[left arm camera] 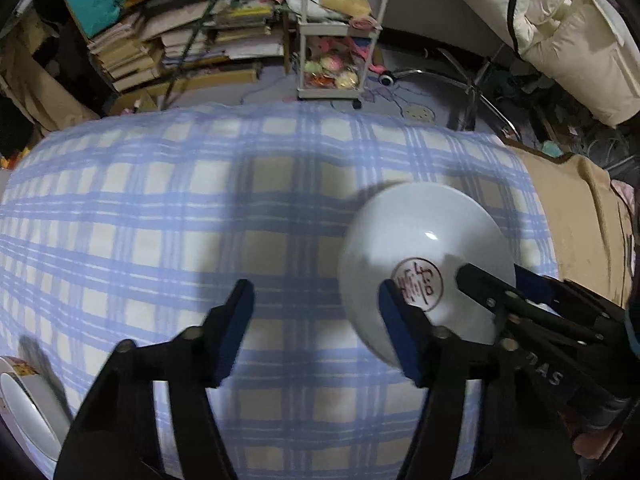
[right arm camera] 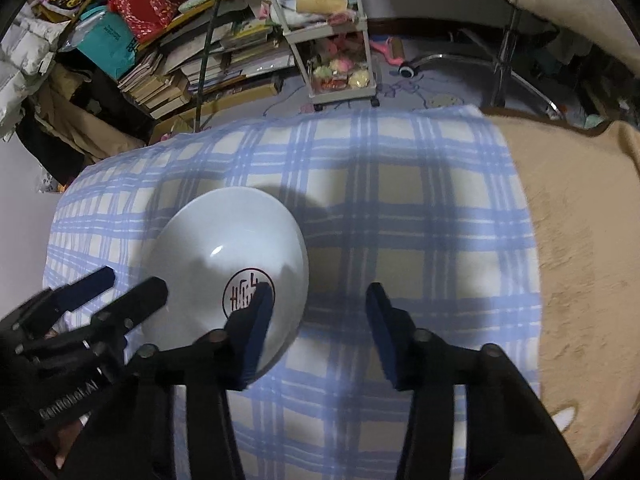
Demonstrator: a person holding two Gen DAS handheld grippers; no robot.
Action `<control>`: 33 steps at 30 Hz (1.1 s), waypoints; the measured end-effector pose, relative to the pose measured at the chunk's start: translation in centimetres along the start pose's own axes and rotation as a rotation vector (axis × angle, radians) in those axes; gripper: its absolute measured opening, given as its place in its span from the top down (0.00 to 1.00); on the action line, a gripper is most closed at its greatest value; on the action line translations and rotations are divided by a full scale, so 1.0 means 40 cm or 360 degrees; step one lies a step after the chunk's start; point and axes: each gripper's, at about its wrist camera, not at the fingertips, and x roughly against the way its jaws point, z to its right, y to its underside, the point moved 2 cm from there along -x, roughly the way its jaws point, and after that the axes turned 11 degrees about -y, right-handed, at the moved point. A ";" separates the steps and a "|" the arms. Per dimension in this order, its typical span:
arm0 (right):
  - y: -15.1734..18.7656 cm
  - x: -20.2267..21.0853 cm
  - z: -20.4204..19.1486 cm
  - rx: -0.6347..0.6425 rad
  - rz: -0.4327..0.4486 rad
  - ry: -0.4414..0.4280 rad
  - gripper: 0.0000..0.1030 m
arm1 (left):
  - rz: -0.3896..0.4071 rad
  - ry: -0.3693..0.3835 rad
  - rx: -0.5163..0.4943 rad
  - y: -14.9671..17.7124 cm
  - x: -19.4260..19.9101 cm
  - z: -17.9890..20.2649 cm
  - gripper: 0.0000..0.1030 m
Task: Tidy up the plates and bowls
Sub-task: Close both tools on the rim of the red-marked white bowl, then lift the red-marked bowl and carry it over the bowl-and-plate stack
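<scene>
A white bowl (left arm camera: 424, 248) with a red round seal mark inside sits on the blue plaid cloth (left arm camera: 200, 200); it also shows in the right wrist view (right arm camera: 224, 248). My left gripper (left arm camera: 316, 300) is open and empty just left of the bowl, its right finger over the bowl's near rim. My right gripper (right arm camera: 320, 304) is open and empty, its left finger over the bowl's near side. Each gripper shows in the other's view, the right one (left arm camera: 496, 280) and the left one (right arm camera: 132, 284), both open. A white plate's rim (left arm camera: 28, 408) peeks in at the lower left.
The cloth covers a table with a tan blanket (right arm camera: 580, 240) on its right side. Beyond the far edge stand a white cart (left arm camera: 336, 60), stacked books and boxes (left arm camera: 180, 40), and a chair base (right arm camera: 504, 64).
</scene>
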 end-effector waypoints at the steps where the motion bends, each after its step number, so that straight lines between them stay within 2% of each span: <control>1: 0.002 -0.005 -0.001 -0.0003 -0.0007 -0.0009 0.62 | -0.0006 0.0027 0.0005 0.001 -0.002 0.001 0.52; 3: 0.005 -0.011 -0.006 -0.0001 -0.0013 -0.0030 0.77 | -0.0046 0.0082 0.0042 0.003 -0.014 0.000 0.72; 4: 0.008 -0.013 -0.010 0.0000 -0.0018 -0.0049 0.80 | -0.0080 0.0123 0.0063 0.003 -0.022 -0.001 0.78; 5: 0.009 -0.017 -0.016 0.0002 -0.0026 -0.0073 0.83 | -0.0135 0.0188 0.0087 0.004 -0.032 -0.002 0.91; 9: 0.015 -0.012 -0.041 0.0058 0.0004 -0.0020 0.84 | -0.0144 0.0176 0.0093 0.017 -0.029 -0.007 0.92; 13: 0.031 -0.001 -0.059 0.0003 0.0009 -0.0083 0.85 | -0.0112 0.0106 0.0055 0.041 -0.009 -0.027 0.91; 17: 0.055 -0.002 -0.111 0.0078 -0.0018 -0.0076 0.85 | -0.0122 0.0081 0.0091 0.057 0.013 -0.074 0.91; 21: 0.071 0.011 -0.174 0.0156 -0.0013 -0.0075 0.85 | -0.0066 0.0023 0.0088 0.073 0.069 -0.121 0.91; 28: 0.104 0.051 -0.292 0.0200 0.0023 -0.0145 0.85 | 0.0002 -0.0009 0.0150 0.099 0.170 -0.224 0.91; 33: 0.143 0.074 -0.382 0.0205 0.0072 -0.0211 0.85 | 0.0072 -0.0093 0.0164 0.122 0.250 -0.299 0.91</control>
